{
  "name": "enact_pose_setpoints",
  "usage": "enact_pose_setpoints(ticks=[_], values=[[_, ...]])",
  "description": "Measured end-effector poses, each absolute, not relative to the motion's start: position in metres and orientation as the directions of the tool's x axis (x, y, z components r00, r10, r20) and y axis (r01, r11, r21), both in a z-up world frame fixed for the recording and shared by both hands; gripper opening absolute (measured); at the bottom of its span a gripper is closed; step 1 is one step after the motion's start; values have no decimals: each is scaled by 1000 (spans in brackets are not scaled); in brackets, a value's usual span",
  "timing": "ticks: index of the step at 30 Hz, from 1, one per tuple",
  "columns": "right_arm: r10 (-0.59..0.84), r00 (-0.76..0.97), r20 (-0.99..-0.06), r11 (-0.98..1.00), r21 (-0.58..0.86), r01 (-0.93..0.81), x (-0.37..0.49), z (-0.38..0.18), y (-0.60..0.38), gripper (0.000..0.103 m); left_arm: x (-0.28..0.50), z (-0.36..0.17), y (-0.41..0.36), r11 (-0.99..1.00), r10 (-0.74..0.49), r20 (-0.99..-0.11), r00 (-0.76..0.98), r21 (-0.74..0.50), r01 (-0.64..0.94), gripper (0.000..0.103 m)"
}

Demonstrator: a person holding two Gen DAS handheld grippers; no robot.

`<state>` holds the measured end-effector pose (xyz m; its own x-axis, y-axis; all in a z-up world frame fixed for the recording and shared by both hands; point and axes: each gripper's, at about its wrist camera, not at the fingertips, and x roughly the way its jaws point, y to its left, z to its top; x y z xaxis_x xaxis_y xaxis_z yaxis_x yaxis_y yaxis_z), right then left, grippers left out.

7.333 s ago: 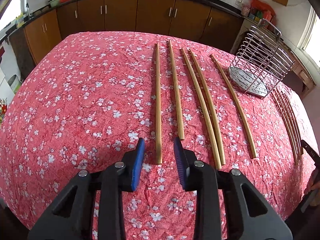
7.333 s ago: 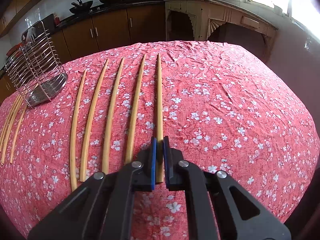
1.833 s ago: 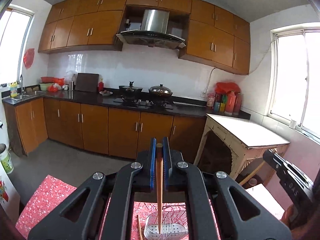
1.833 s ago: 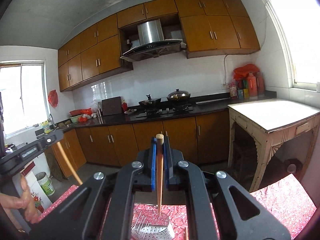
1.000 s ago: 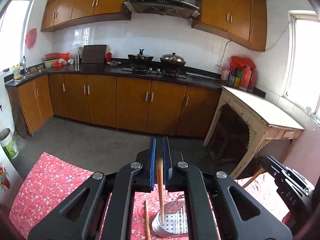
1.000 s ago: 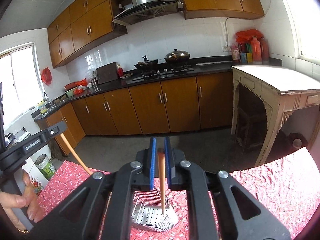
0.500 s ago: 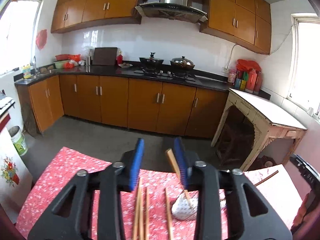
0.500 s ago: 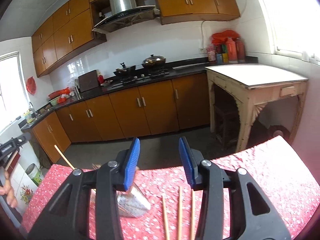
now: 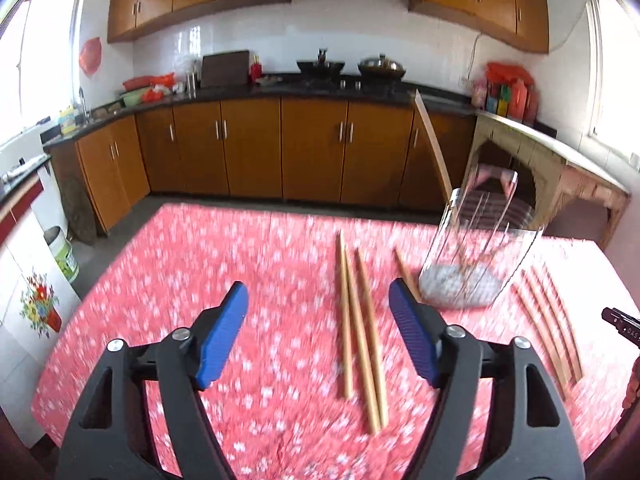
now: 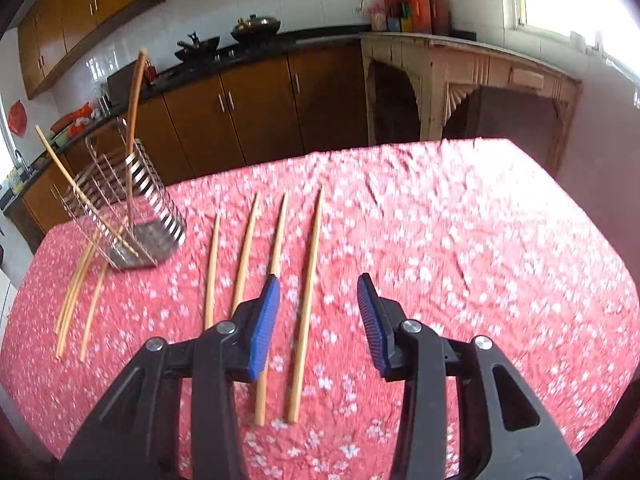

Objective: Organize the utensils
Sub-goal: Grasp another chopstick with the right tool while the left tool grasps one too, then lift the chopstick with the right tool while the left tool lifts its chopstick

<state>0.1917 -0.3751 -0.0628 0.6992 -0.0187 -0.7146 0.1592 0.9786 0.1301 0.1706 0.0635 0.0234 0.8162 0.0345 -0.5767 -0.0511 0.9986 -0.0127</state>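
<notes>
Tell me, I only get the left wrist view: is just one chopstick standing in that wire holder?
Observer: No, two. The right wrist view shows the wire holder holding the tall chopstick and a second chopstick that leans out the other way.
Visitor: And the other gripper? I barely see it.
Observer: The right gripper is open and empty, and a loose chopstick on the cloth lines up between its fingers.

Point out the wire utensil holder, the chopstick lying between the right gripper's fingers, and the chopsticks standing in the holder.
wire utensil holder (image 10: 160, 208): right wrist view, banded side wall.
chopstick (image 10: 308, 288): right wrist view, mid-shaft.
standing chopsticks (image 10: 134, 100): right wrist view, upper shaft of the taller one.
</notes>
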Motion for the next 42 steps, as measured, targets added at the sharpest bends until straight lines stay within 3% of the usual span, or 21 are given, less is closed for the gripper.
enact_pose_setpoints(ticks=[2,10,13,16,19,26,30,34,42], values=[[1,677,-736,978,143,154,187,-81,-372,30,169,5,66,999,30,-607,794,-4,-41,74],[0,645,-764,988,99,117,181,-104,-343,29,166,-40,76,1000,-11,-696,718,-26,-10,70],[-31,631,-775,990,63,126,187,-110,-338,23,169,-50,77,999,-29,-726,687,-38,2,63],[-75,629,-774,987,31,157,186,-108,-343,8,169,-62,75,998,-54,-745,665,-55,20,54],[-53,626,-778,976,91,197,187,-109,-357,8,173,-68,71,996,-92,-761,642,-80,47,51],[-55,624,-780,977,87,194,192,-110,-357,8,190,-80,57,993,-119,-796,594,-90,79,38],[-55,623,-780,977,87,196,195,-110,-358,8,203,-85,50,995,-96,-809,580,-63,77,27],[-60,625,-778,975,87,202,203,-111,-359,8,214,-85,48,996,-85,-816,571,-54,71,8],[-98,637,-765,965,83,247,207,-114,-375,8,222,-84,83,999,-26,-819,573,-44,-18,7]])
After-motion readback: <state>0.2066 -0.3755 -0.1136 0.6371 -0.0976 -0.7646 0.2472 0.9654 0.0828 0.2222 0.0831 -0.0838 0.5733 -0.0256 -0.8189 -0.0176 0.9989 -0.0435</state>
